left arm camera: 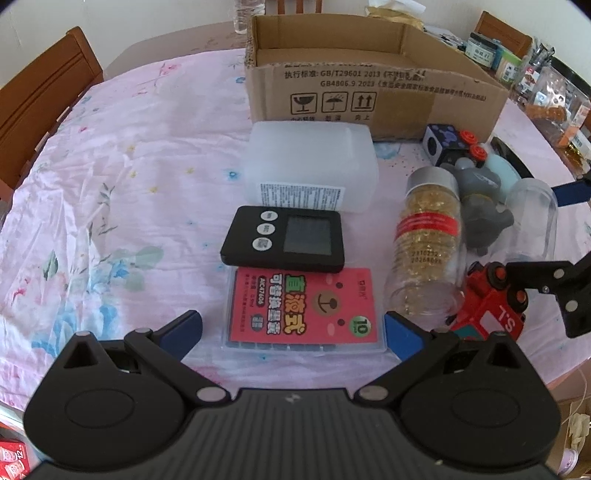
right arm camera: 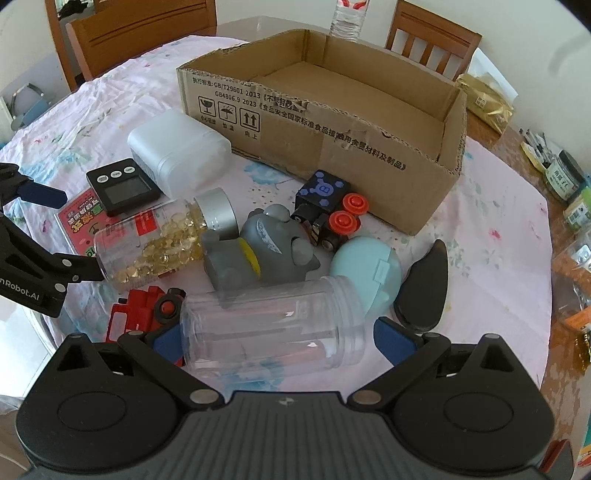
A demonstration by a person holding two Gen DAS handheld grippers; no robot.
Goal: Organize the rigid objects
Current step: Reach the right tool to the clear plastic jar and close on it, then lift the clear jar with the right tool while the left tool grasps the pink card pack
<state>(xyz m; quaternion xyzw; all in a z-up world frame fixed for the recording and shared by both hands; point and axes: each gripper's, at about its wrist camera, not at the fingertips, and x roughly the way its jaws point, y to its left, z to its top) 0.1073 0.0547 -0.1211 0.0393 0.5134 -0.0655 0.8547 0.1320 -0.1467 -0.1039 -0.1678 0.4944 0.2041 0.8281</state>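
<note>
My left gripper [left arm camera: 295, 328] is open, its blue fingertips on either side of a flat red-labelled cartridge box [left arm camera: 303, 306] lying on the cloth. Beyond the box lie a black timer [left arm camera: 284, 240] and a white translucent container [left arm camera: 310, 166]. My right gripper [right arm camera: 279, 338] is open around an empty clear jar [right arm camera: 273, 325] lying on its side; a small gap shows at the jar's mouth end. A capsule bottle [right arm camera: 159, 243], grey shark toy [right arm camera: 258, 251], red toy truck [right arm camera: 140, 314], black wheeled cube toy [right arm camera: 325, 199] and teal round case [right arm camera: 369, 273] crowd around it. The open cardboard box [right arm camera: 332, 147] stands behind.
A pink floral cloth [left arm camera: 129, 184] covers the round table. A black curved piece [right arm camera: 424, 288] lies right of the jar. Jars and packets [right arm camera: 565, 184] crowd the table's right edge. Wooden chairs [right arm camera: 140, 33] and a water bottle [right arm camera: 347, 18] stand beyond the box.
</note>
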